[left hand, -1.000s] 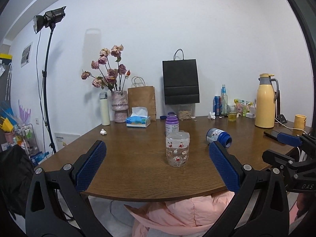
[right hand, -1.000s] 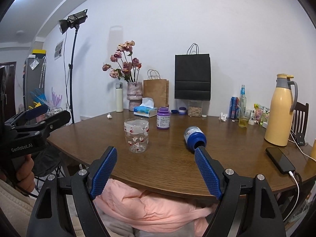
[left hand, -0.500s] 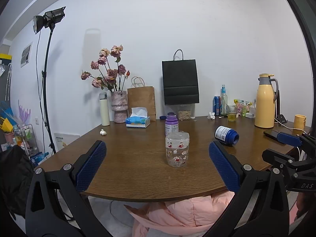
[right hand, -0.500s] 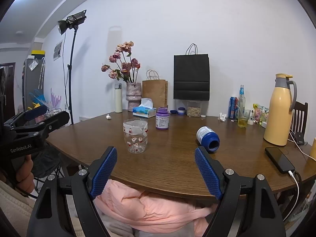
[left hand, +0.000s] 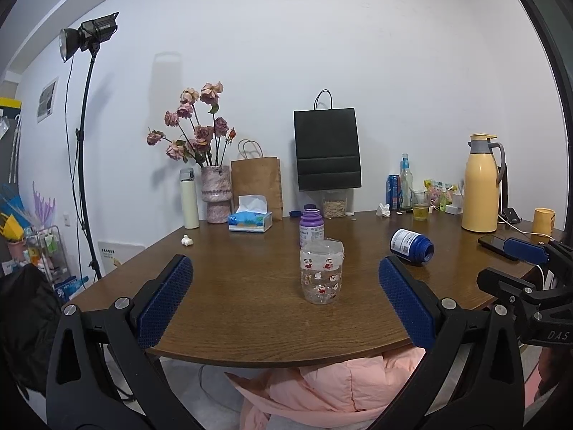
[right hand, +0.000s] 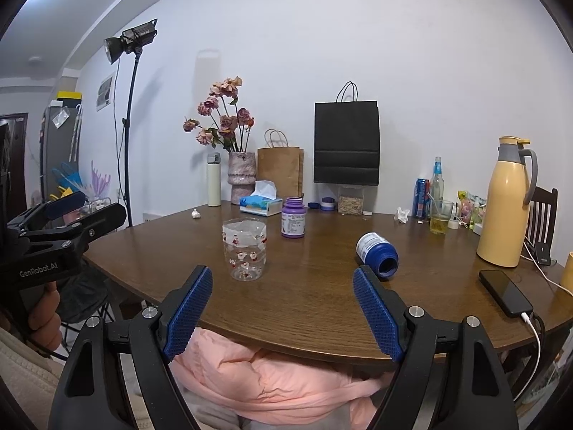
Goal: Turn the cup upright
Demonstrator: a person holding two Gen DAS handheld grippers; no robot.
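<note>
A blue cup-like container with a white label (left hand: pixel 411 245) (right hand: pixel 376 255) lies on its side on the brown table (left hand: pixel 250 308), its open mouth turned toward me. A clear plastic cup with red cartoon figures (left hand: pixel 321 272) (right hand: pixel 244 249) stands upright near the table's middle. My left gripper (left hand: pixel 285 288) is open and empty, held before the table's front edge facing the clear cup. My right gripper (right hand: pixel 283 299) is open and empty, also before the front edge, with the blue cup just beyond its right finger.
A purple bottle (right hand: pixel 293 217) stands behind the clear cup. At the back are a tissue box (right hand: pixel 260 203), a flower vase (right hand: pixel 242 177), paper bags and a white flask. A yellow thermos (right hand: pixel 505 202), a phone (right hand: pixel 505 292), drinks and a glass are at the right.
The blue cup has rolled to the right across the table, from beside the clear cup toward the right side. Both grippers stay open and have barely shifted.
</note>
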